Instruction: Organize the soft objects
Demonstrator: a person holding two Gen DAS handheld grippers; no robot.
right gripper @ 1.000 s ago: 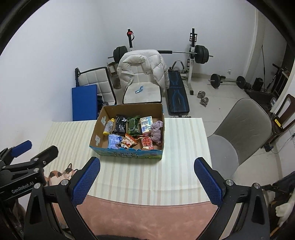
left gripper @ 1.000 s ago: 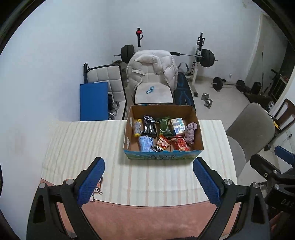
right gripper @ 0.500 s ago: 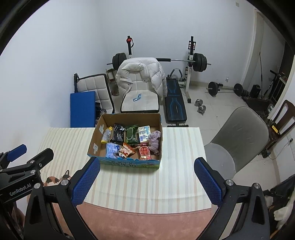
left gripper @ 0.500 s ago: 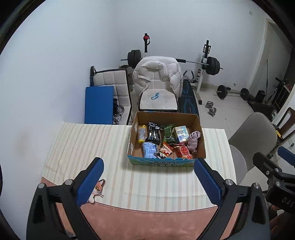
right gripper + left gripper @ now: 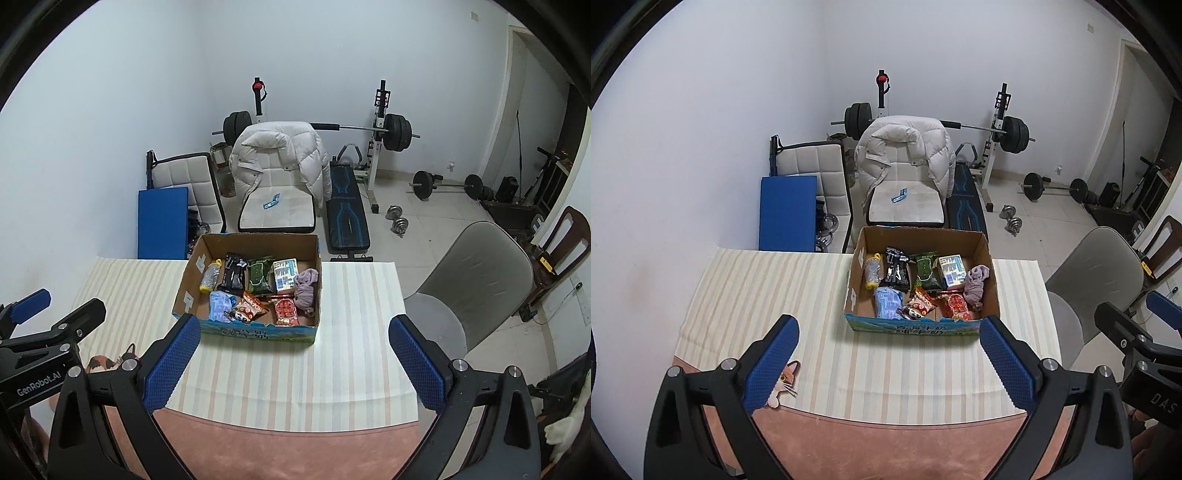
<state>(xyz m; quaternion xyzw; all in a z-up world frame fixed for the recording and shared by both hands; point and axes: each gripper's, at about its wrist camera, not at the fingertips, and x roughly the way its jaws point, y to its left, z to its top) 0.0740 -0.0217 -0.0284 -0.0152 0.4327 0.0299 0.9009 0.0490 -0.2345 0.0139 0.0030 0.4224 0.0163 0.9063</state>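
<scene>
One cardboard box (image 5: 921, 317) sits at the centre of each frame on a striped tablecloth (image 5: 768, 288), and it holds nine things: one small bottle with a yellow cap (image 5: 871, 271), one black packet (image 5: 895, 271), one green packet (image 5: 927, 273), one white-and-blue carton (image 5: 953, 269), one mauve cloth (image 5: 976, 282) bunched against the right wall, one blue pouch (image 5: 886, 302), two orange-red snack bags (image 5: 921, 301) (one lies partly under the other), and one red packet (image 5: 955, 304). The left gripper (image 5: 888, 363) hangs over the near edge of the cloth, jaws spread wide with nothing between them; the right gripper (image 5: 295, 363) is likewise released and empty. The left wrist view shows a cat picture (image 5: 783, 382) at lower left, just beside the blue pad, and the right gripper's body at the right edge. The right wrist view instead shows the left gripper's body at the left edge and a grey chair (image 5: 476, 280) in full at right. Behind the table stands one white chair draped with a puffy jacket (image 5: 280, 155), and one barbell rack (image 5: 380, 122).
</scene>
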